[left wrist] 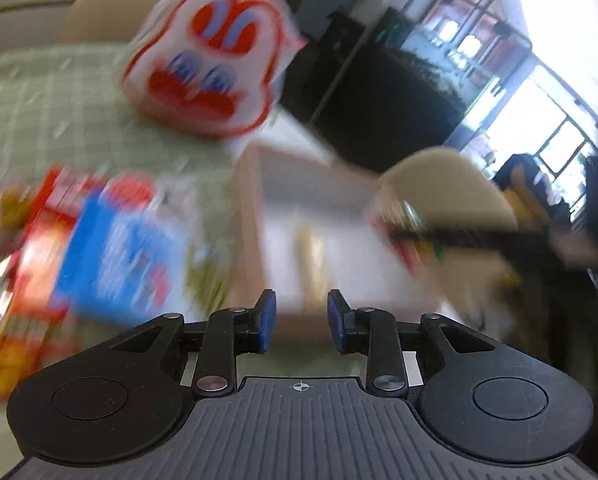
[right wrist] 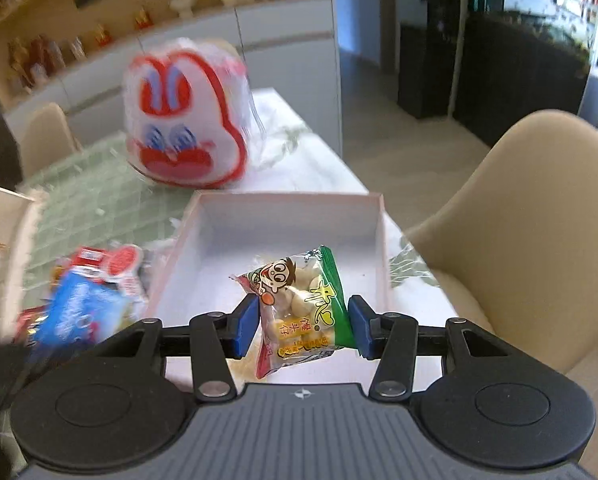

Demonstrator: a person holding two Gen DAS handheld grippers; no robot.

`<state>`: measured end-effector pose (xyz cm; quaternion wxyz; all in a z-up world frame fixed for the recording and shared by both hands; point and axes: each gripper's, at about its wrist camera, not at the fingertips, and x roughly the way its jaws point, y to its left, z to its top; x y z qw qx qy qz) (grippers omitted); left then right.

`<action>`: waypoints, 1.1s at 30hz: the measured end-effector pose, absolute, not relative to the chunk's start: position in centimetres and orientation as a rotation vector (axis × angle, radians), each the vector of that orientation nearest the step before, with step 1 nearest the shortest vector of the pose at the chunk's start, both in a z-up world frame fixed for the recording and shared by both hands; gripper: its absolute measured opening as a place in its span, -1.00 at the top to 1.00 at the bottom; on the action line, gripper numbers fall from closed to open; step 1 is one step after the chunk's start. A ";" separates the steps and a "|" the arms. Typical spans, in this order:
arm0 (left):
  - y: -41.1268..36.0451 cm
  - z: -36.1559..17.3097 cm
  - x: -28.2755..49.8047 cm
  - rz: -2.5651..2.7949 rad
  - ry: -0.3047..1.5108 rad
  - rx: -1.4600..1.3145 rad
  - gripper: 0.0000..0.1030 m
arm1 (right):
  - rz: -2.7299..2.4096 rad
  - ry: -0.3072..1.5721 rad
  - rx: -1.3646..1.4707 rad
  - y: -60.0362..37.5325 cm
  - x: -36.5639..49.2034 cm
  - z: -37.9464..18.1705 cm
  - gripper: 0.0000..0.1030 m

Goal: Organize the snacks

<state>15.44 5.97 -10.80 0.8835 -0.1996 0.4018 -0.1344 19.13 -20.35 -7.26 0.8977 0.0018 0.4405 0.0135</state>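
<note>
My right gripper [right wrist: 303, 322] is shut on a small snack packet [right wrist: 299, 304], green and red with a cartoon face and round biscuits inside. It hangs over the near end of an open pale box [right wrist: 283, 208], which has nothing in it. My left gripper [left wrist: 301, 316] stands open with nothing between its blue pads, beside a blurred pile of snack packs [left wrist: 111, 248]. A blue packet lies on top of that pile. The pile [right wrist: 87, 296] lies left of the box. In the left wrist view the right gripper shows at the right, blurred, with the packet [left wrist: 403, 236].
A white bag with a red rabbit face [right wrist: 183, 120] stands on the green checked tablecloth [right wrist: 91, 204] behind the box. A beige chair [right wrist: 531, 220] sits off the table's right edge. A pale board [right wrist: 3, 240] leans at the far left. Shelves and cabinets line the back wall.
</note>
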 end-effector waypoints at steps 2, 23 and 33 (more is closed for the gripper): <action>7.4 -12.1 12.9 -0.236 0.886 -0.445 0.38 | 0.001 0.953 -0.030 -19.6 21.4 -9.2 0.06; 20.7 -13.2 4.6 0.183 0.887 -0.482 0.40 | 0.353 0.809 -0.109 -7.1 14.4 -9.2 -0.46; 19.4 -14.3 2.2 0.123 0.925 -0.536 0.40 | 0.479 0.666 -0.598 2.8 11.8 -14.7 -0.44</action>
